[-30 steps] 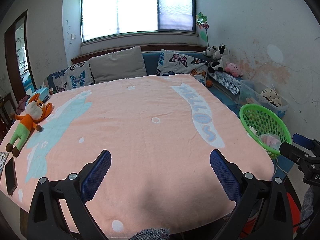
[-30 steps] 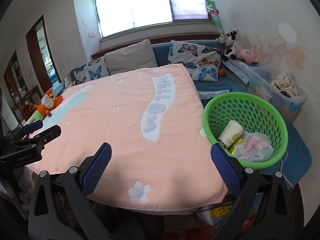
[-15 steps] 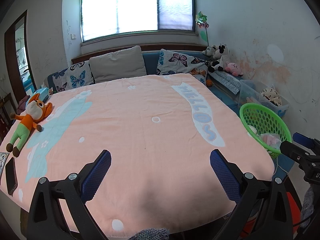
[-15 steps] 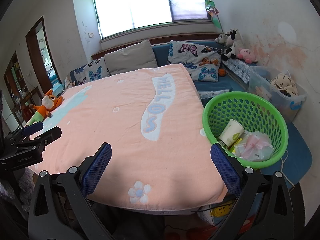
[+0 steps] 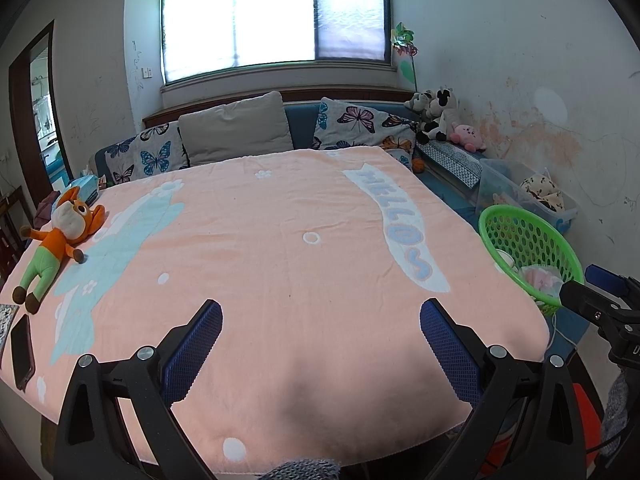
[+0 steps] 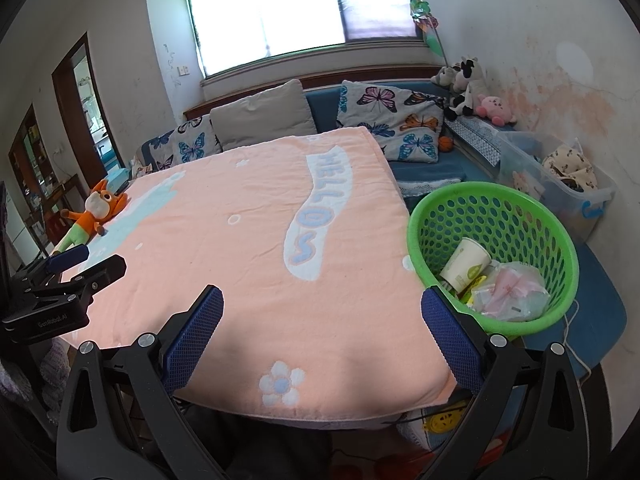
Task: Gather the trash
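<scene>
A green perforated basket [image 6: 440,208] stands off the table's right edge and appears smaller as the basket [image 5: 524,214] in the left wrist view. Inside lie a paper cup [image 6: 466,266] and a crumpled clear and pink plastic bag [image 6: 510,292]. My right gripper [image 6: 322,322] is open over the near edge of the pink cloth, empty, its right finger close to the basket rim. My left gripper [image 5: 320,330] is open and empty over the cloth's near middle. Each gripper shows at the side of the other's view.
A pink "HELLO" cloth [image 5: 280,248] covers the table. An orange fox plush [image 5: 60,236] lies at its left side and a dark phone [image 5: 22,350] near the left front edge. Cushions [image 5: 236,128] line a sofa behind. A clear storage box [image 6: 560,184] sits beyond the basket.
Almost nothing differs. The left wrist view has shifted slightly, so the basket sits a touch further right in it. Both grippers stay open and empty.
</scene>
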`<state>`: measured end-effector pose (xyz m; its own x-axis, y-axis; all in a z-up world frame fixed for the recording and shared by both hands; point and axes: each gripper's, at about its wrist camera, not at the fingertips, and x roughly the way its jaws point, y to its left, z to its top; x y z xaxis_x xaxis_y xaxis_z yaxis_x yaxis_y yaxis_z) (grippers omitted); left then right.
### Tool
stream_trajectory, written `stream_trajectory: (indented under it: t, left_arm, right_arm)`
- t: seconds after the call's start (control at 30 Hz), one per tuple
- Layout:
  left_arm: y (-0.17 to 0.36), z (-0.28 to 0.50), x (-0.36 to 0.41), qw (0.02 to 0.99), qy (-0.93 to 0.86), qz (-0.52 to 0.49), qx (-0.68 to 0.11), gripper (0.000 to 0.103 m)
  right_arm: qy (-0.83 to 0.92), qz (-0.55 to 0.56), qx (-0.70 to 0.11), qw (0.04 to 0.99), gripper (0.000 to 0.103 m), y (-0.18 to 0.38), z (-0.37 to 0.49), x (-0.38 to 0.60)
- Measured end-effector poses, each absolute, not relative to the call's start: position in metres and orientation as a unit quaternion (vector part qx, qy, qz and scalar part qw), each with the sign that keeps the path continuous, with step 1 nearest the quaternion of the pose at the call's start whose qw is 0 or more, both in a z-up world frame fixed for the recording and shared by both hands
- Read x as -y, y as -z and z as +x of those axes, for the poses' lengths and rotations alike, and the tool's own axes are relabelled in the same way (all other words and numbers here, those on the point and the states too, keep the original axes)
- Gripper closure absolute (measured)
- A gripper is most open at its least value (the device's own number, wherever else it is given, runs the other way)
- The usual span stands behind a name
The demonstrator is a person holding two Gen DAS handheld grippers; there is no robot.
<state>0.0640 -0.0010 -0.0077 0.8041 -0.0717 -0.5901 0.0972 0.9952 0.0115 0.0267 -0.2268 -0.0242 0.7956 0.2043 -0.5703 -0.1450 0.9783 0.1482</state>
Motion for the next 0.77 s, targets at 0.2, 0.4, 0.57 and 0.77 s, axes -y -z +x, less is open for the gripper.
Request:
stream_trajectory:
  t: [0.2, 0.4, 0.57, 0.77]
  left_arm:
    - [0.0087, 0.0632, 0.0006, 0.95, 0.044, 0.021, -0.309, 0.007]
    - [0.0125, 0.0579, -0.0029, 0.952, 0.038, 0.026, -0.302, 0.007]
    - [0.0119, 0.0584, -0.0017, 0.952, 0.034, 0.027, -0.302, 0.007]
    - [0.011, 0.0603, -0.0019, 0.951, 0.03, 0.025, -0.306, 0.007]
  right_arm:
    - [-0.092, 0.049, -0.306, 0.946, 0.005, 0.0234, 0.0273, 0.2281]
    - [-0.093, 0.049, -0.306, 0.946, 0.005, 0.0238, 0.0265, 0.2273]
    - [-0.093, 0.049, -0.306, 0.946, 0.005, 0.0245, 0.0265, 0.2267]
    - [-0.096, 0.047, -0.307, 0.946, 0.005, 0.0248, 0.0255, 0.2236]
